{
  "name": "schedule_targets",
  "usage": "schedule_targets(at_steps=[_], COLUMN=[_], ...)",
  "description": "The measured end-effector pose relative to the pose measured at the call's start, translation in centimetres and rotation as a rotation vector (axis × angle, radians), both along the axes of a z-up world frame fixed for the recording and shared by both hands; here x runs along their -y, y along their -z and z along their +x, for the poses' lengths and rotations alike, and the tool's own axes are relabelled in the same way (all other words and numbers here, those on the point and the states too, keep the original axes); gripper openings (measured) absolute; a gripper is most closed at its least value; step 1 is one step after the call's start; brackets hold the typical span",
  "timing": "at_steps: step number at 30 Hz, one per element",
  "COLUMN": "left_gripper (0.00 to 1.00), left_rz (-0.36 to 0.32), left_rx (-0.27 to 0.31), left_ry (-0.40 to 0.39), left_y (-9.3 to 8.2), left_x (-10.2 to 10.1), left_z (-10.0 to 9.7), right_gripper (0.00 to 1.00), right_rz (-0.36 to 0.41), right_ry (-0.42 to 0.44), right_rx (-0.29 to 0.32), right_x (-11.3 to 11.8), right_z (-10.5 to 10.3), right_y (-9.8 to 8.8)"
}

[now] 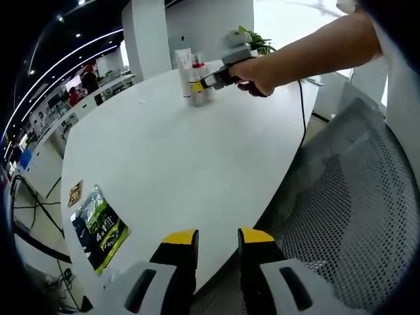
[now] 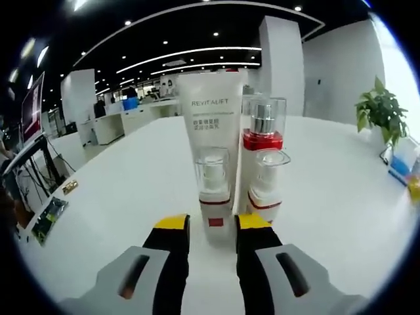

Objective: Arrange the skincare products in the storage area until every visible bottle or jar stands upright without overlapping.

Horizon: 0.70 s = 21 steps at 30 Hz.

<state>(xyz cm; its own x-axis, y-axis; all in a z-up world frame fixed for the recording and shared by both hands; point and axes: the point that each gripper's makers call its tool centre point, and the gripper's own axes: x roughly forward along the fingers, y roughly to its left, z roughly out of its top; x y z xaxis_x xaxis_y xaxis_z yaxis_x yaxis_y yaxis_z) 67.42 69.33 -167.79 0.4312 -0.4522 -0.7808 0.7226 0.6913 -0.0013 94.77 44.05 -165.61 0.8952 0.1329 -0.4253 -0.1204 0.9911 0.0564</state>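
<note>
In the right gripper view, four upright skincare products stand at frame centre: a white tube (image 2: pixel 213 125), a red-collared bottle (image 2: pixel 263 128), and two small pump bottles. The right gripper (image 2: pixel 212 226) brackets the left pump bottle (image 2: pixel 213 193); whether it clenches is unclear. Bottom of the left gripper view, the left gripper (image 1: pixel 217 237) hangs released, holding nothing

A wide white bench (image 1: pixel 170 164) carries a cluster of upright skincare bottles (image 1: pixel 195 82) far across it, and a green packet (image 1: pixel 98 226) and small sachet (image 1: pixel 75 192) near one edge.
</note>
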Motion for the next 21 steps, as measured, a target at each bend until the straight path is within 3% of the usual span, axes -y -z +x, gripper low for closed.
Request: schedule_targets(at_steps=[7, 10, 13, 15, 17, 21], left_gripper=[0.25, 0.25, 0.25, 0.25, 0.25, 0.25], left_rz=[-0.014, -0.022, -0.032, -0.036, -0.052, -0.064], left_rx=[0.029, 0.029, 0.032, 0.046, 0.059, 0.073], left_ry=[0.002, 0.005, 0.012, 0.016, 0.016, 0.019], left_y=[-0.6, -0.6, -0.8, -1.0, -1.4, -1.7], left_x=[0.2, 0.3, 0.5, 0.6, 0.7, 0.8], left_z=[0.2, 0.1, 0.0, 0.1, 0.2, 0.3], right_gripper=[0.22, 0.27, 0.25, 0.22, 0.26, 0.32], right_rz=[0.017, 0.032, 0.142, 0.14, 0.143, 0.151], right_ry=[-0.038, -0.058, -0.126, -0.191, -0.184, -0.255], right_rx=[0.011, 0.011, -0.037, -0.01, 0.004, 0.036], right_x=[-0.7, -1.3, -3.8, -5.1, -5.6, -7.6], right_z=[-2.5, -3.6, -5.5, -6.3, -7.3, -9.1], right_y=[-1.6, -2.6, -3.6, -4.7, -5.7, -7.5])
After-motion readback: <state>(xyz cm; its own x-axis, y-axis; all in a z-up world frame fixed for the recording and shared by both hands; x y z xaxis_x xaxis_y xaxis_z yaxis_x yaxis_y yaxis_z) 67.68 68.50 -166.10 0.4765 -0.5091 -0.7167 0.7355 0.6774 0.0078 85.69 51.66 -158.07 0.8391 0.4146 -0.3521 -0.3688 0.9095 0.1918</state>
